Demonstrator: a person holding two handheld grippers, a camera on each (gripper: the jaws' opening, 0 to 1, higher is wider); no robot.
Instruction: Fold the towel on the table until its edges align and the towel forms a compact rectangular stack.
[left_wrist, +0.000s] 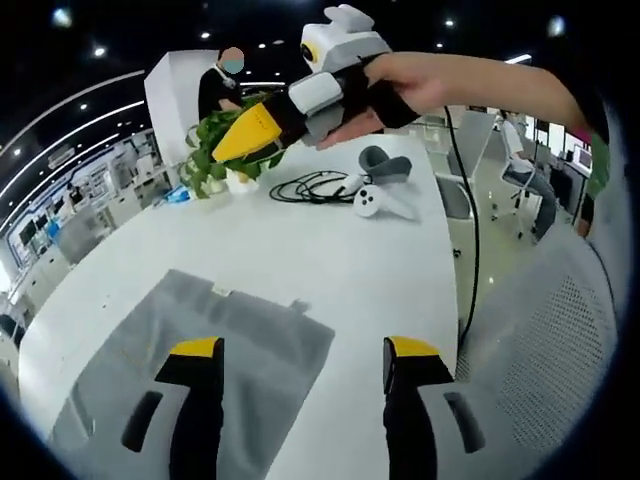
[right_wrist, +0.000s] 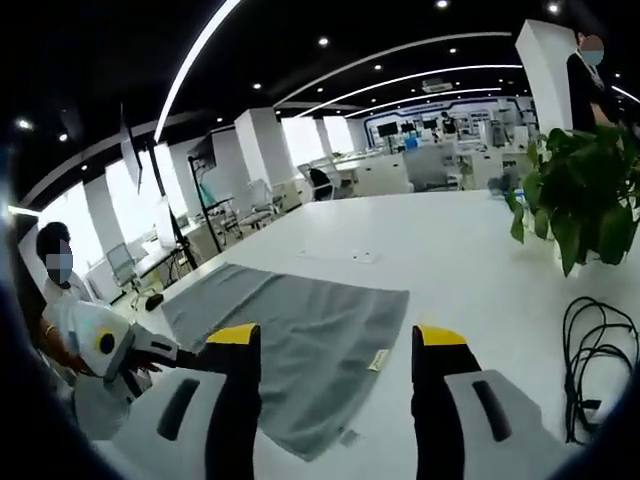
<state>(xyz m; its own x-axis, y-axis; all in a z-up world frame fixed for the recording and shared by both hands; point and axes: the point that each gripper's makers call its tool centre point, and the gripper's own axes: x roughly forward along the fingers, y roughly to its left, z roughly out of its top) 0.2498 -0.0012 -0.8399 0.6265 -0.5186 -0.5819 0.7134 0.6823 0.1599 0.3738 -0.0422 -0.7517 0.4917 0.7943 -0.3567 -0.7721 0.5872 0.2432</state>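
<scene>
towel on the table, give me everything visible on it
The grey terry-looking cloth towel lies spread flat in a single layer on the white table, roughly rectangular, not yet folded. A small pale label sits at one edge, and another tag pokes out near a corner. Its surface looks smooth with faint creases. In the left gripper view the towel lies below that gripper's open yellow-tipped jaws. Neither gripper touches it; only the table does.
</scene>
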